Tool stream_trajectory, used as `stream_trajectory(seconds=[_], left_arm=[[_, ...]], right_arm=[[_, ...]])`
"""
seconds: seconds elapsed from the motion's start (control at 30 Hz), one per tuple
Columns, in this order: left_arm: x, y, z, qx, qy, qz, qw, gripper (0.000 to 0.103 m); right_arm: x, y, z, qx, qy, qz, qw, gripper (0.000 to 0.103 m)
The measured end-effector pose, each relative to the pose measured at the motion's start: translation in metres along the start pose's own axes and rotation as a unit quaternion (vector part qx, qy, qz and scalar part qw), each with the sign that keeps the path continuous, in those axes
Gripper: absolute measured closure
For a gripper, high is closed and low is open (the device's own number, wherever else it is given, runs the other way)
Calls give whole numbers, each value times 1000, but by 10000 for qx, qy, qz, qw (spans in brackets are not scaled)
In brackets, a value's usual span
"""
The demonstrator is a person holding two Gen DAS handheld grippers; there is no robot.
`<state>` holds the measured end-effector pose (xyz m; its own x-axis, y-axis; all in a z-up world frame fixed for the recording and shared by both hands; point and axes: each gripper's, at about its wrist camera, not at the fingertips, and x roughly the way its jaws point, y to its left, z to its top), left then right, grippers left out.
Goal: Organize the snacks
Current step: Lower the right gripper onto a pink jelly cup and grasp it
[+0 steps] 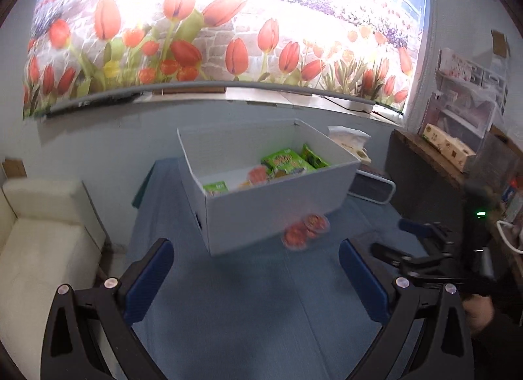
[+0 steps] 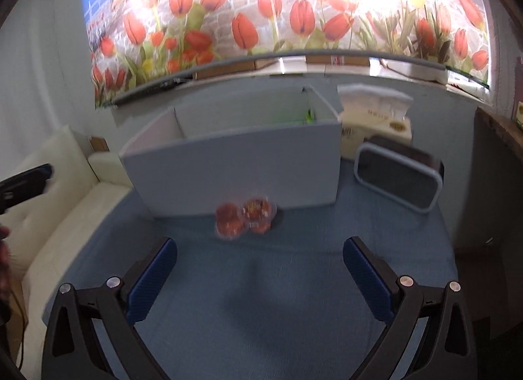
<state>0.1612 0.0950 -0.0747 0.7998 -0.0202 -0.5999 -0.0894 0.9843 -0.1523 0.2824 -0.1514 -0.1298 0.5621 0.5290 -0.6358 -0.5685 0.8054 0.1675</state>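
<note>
A white open box [image 1: 271,206] stands on the blue table [image 1: 255,308]. Inside it lie green snack packets [image 1: 286,162] and a red snack [image 1: 258,173]. Two red round snack cups [image 1: 305,229] lie on the table against the box's near wall; they also show in the right wrist view [image 2: 243,216]. My left gripper [image 1: 256,270] is open and empty, short of the box. My right gripper [image 2: 260,269] is open and empty, short of the cups; it also shows at the right of the left wrist view [image 1: 398,239].
A tissue box [image 2: 376,118] and a grey-rimmed bin [image 2: 397,177] sit right of the white box [image 2: 235,171]. A cream sofa [image 1: 42,236] stands left of the table. A wooden shelf [image 1: 434,157] with boxes is at the right. A tulip mural covers the wall.
</note>
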Motion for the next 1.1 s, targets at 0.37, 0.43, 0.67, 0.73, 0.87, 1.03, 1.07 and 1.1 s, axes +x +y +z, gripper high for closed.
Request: stream_trajectory(seconds=[0.37,0.43,0.67,0.73,0.87,1.03,1.07,1.1], left_arm=[[-39,0,-66,-389,202,37,9990,0],[-41,2,-72,-468,243,21,9986,0],[-39,12,-79,-631,321,72,9975,0],[-39,13,-79,-645,334,108,9973,0],[-36,12,-79,-629,336,132,9974,0],[-32,11,-78,-632,369,84,9973,0],[-32,9,-78,-602,361,105,9975,0],[-31,9,-77,-572,361,120,9976,0]], right_arm=[[64,4,-3,-267,464,-346,9980,0],[74,2,4,-242,448,-419,9978,0],[108,-1,20,-375,568,-609,9958,0],[115,-3,22,-345,655,-670,9950,0],[125,-5,27,-309,723,-840,9934,0],[137,-2,32,-372,835,-777,9928,23],[142,-1,33,-398,913,-801,9918,35],[148,-1,32,-417,1052,-833,9901,44]])
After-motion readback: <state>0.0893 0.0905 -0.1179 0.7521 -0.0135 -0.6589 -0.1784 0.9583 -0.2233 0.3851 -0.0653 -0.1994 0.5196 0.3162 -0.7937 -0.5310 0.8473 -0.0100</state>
